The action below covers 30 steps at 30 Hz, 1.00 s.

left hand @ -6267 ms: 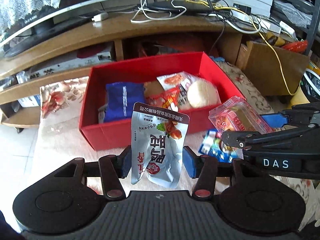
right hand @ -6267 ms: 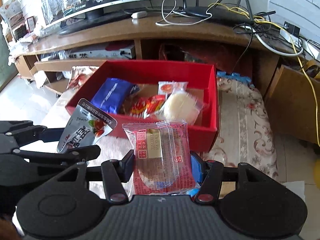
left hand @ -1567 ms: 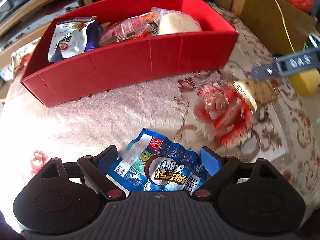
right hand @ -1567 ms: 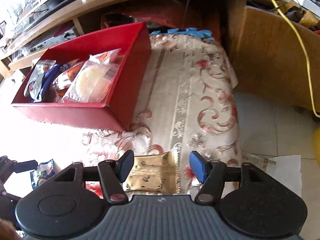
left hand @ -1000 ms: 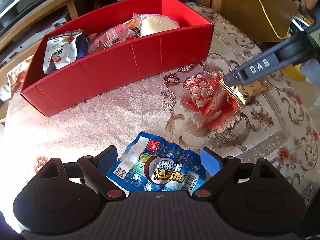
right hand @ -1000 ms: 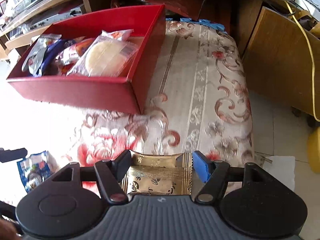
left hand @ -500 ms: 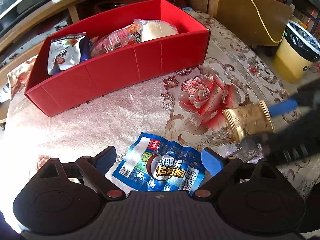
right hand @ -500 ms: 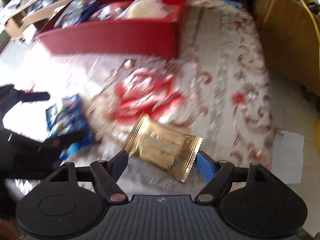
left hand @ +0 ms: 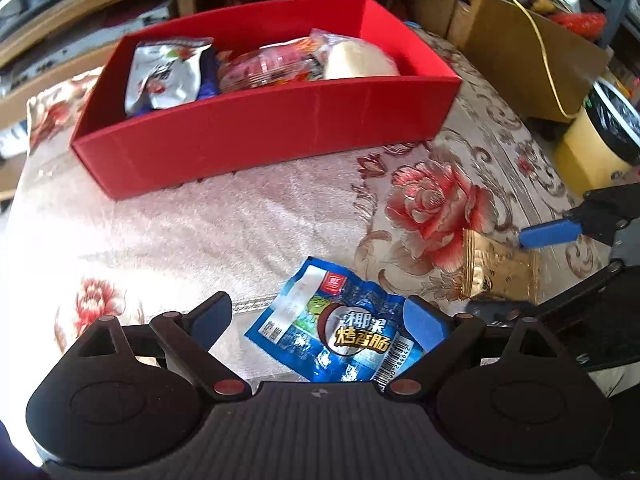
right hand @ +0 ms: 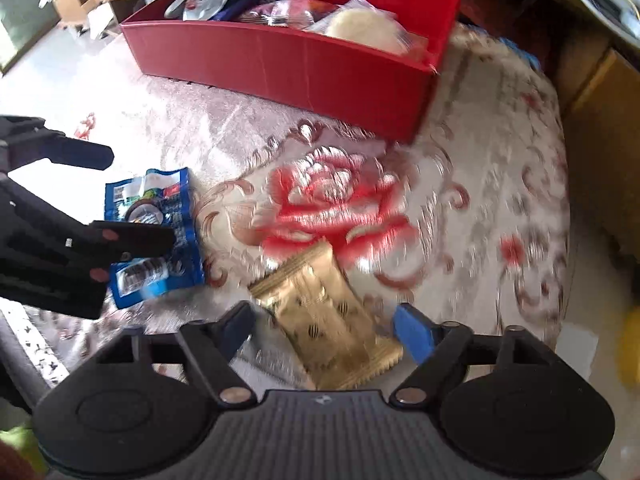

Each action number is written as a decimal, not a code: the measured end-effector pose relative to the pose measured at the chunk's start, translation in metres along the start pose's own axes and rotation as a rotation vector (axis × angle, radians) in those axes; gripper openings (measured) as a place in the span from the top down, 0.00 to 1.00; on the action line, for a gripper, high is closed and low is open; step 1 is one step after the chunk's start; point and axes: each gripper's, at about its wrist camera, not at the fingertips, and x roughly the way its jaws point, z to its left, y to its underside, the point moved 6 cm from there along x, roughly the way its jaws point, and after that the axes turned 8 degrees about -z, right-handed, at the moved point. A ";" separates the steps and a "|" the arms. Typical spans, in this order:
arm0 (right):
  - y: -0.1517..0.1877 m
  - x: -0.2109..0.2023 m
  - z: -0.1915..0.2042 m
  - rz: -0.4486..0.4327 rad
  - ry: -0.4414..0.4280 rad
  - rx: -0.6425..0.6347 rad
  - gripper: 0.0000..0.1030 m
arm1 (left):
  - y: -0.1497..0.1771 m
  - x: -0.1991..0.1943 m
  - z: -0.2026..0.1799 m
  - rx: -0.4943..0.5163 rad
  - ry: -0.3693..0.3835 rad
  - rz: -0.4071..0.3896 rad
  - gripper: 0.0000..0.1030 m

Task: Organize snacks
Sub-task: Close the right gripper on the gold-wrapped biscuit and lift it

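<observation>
A blue sausage packet [left hand: 340, 336] lies flat on the flowered tablecloth between the fingers of my left gripper [left hand: 316, 316], which is open and does not press it. The packet sits close to the right pad. A gold snack packet [right hand: 328, 320] lies askew on the cloth between the fingers of my right gripper [right hand: 324, 326]. Its jaws are opening and the pads stand clear of the packet. Farther back is the red box [left hand: 280, 132], holding a silver pouch [left hand: 164, 76], red packets [left hand: 268, 68] and a round white bun [left hand: 360, 62].
The cloth-covered table [right hand: 500, 200] drops off at its right edge toward a cardboard box [left hand: 520, 48] and a yellow bin [left hand: 588, 152]. A wooden TV stand [left hand: 100, 28] with cables runs behind the red box. The two grippers work close together.
The right gripper's jaws have widened off the gold packet, which now lies skewed on the cloth, and the gripper has rolled. The left gripper shifted slightly over the blue packet.
</observation>
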 end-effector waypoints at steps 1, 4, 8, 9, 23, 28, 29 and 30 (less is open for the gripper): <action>-0.001 0.001 0.000 -0.001 -0.005 0.006 0.21 | 0.000 0.000 0.001 -0.003 -0.004 0.000 0.07; 0.002 0.000 0.001 -0.010 -0.003 0.009 0.21 | 0.001 0.000 0.004 -0.017 -0.008 0.006 0.07; 0.009 -0.004 0.006 0.002 -0.015 0.037 0.13 | 0.005 0.000 0.013 -0.135 0.023 0.040 0.07; 0.011 -0.003 0.010 0.022 -0.032 0.041 0.02 | 0.007 0.000 0.016 -0.168 0.021 0.045 0.07; 0.018 -0.022 0.006 -0.033 -0.076 0.071 0.58 | 0.020 -0.008 0.020 -0.391 -0.040 0.056 0.05; 0.018 -0.030 0.008 -0.056 -0.072 0.065 0.58 | 0.012 0.012 0.002 -0.348 -0.125 0.067 0.05; 0.018 -0.031 0.006 -0.059 -0.061 0.070 0.58 | 0.012 0.017 -0.001 -0.332 -0.149 0.069 0.05; 0.019 -0.033 0.003 -0.063 -0.050 0.078 0.58 | 0.011 0.018 -0.003 -0.310 -0.173 0.062 0.05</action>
